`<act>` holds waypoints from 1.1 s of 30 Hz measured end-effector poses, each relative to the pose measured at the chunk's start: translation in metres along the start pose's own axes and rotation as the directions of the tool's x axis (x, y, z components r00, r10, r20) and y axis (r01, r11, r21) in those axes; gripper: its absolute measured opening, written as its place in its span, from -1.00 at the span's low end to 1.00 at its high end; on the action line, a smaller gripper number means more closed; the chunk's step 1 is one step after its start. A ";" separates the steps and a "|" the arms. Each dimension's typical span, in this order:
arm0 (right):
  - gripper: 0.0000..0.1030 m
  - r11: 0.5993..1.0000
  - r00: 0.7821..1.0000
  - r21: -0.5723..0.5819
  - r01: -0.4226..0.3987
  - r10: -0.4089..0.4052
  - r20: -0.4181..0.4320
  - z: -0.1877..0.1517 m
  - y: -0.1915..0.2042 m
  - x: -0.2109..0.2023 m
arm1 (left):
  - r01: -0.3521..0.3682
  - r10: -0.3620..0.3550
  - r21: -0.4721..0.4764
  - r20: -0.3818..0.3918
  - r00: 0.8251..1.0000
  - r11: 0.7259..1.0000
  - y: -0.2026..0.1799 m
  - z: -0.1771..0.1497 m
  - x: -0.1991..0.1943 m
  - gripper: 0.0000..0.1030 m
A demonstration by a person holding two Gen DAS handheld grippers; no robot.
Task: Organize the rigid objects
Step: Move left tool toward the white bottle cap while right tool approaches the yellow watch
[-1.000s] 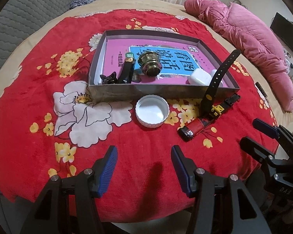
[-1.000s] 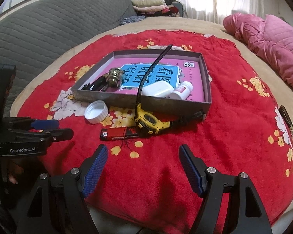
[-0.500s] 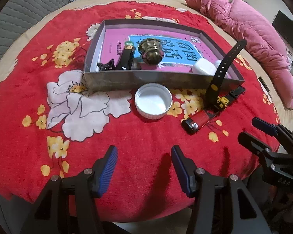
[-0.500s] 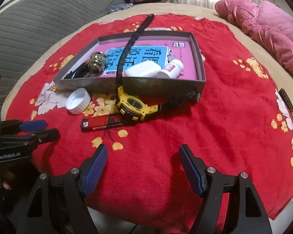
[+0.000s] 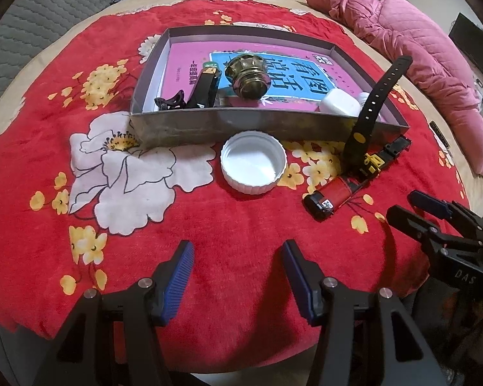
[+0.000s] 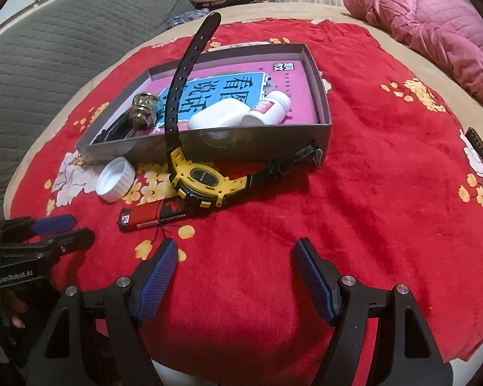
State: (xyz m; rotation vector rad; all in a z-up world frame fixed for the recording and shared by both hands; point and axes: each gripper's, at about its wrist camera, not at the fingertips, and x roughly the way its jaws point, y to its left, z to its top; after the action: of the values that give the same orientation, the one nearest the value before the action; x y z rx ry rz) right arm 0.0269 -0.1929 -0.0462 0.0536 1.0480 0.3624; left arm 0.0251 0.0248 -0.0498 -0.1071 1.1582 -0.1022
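My left gripper (image 5: 236, 276) hangs low over the red flowered blanket (image 5: 209, 257) with its blue pads spread wide and nothing between them. My right gripper (image 6: 235, 276) is the same: jaws well apart, empty, just above the blanket's near part. Each shows at the edge of the other's view, the right one at the left camera's right side (image 5: 434, 222).

Ahead of the left gripper a white cap (image 5: 253, 166) lies open side up on the blanket, just beside the near wall of the grey tray (image 5: 241, 125). To its right a red lighter (image 6: 154, 216) lies flat, and the yellow watch (image 6: 206, 178) sits against its far end, one black strap (image 6: 183, 77) standing up and leaning over the tray wall, the other strap trailing along the blanket to the right.

Inside the tray, on a pink and blue printed sheet (image 5: 289, 74), I see a brass knob (image 5: 249, 77), a black clip (image 5: 172, 101) and a dark oblong item (image 5: 206, 87) at the left end. At the right end a white case (image 6: 219, 114) touches a small white bottle (image 6: 269, 107) lying on its side.

A pink quilt (image 6: 434, 25) is bunched at the far right.
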 end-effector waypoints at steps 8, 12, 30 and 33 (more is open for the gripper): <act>0.48 1.000 1.000 0.007 -0.020 0.020 0.017 0.002 -0.001 0.003 | -0.002 0.002 0.001 0.012 1.000 1.000 0.000 0.003 0.005 0.09; 0.48 0.999 0.999 0.019 -0.032 0.032 0.028 0.003 -0.004 0.004 | 0.000 0.000 -0.001 0.021 1.000 1.000 0.001 0.005 0.007 0.09; 0.48 0.997 0.995 0.007 -0.080 0.079 0.065 0.008 0.005 0.009 | 0.020 -0.018 -0.024 0.048 0.999 1.000 0.004 0.017 0.018 0.17; 0.48 0.996 0.994 0.001 -0.088 0.088 0.066 0.008 0.008 0.012 | 0.030 -0.028 -0.028 0.056 0.998 0.999 0.005 0.018 0.018 0.18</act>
State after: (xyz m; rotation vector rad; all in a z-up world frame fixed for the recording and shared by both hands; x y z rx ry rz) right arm 0.0372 -0.1804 -0.0503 0.1153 0.9829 0.4357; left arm 0.0489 0.0274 -0.0600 -0.1509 1.1032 -0.1077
